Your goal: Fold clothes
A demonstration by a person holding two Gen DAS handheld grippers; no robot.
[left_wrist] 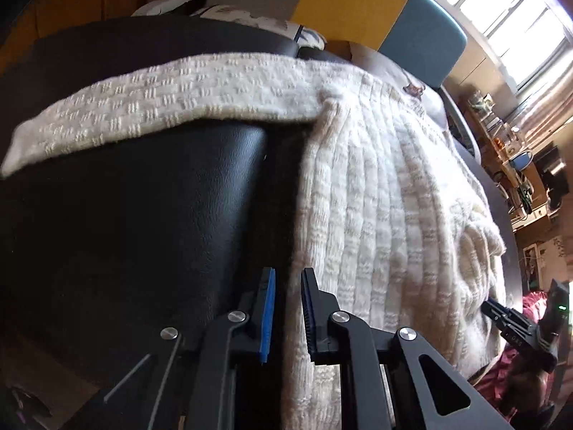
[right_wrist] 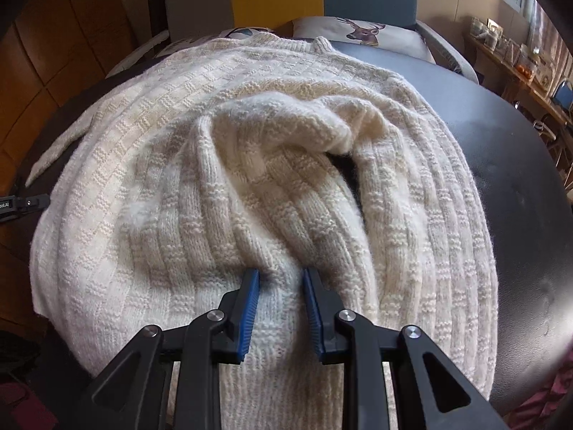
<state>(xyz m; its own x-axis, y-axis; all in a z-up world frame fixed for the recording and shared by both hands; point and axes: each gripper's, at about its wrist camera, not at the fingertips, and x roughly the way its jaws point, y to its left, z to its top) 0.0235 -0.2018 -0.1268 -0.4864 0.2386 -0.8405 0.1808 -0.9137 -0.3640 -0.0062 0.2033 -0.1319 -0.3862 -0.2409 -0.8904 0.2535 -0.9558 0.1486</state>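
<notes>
One cream sweater (right_wrist: 222, 165) covers the black tabletop (right_wrist: 519, 179); right gripper (right_wrist: 281, 279) pinches its sleeve, left gripper (left_wrist: 288, 279) stands slightly apart, empty, at its edge.

Sweater (right_wrist: 229, 186): cream wool knit, chunky, fuzzy, ribbed. Counter (left_wrist: 143, 215): black leather-like, smooth w/ slight sheen. Claw (right_wrist: 281, 308): matt black plastic, blue ridged pads (right_wrist: 250, 308), shiny metal rivets.

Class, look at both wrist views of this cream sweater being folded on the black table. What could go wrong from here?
1. The right gripper pinches only a bunched sleeve; pulling may drag the sweater askew.
2. The left gripper sits at the sweater's edge, perhaps catching little fabric.
3. The other sleeve lies spread sideways across the table, unfolded.
</notes>
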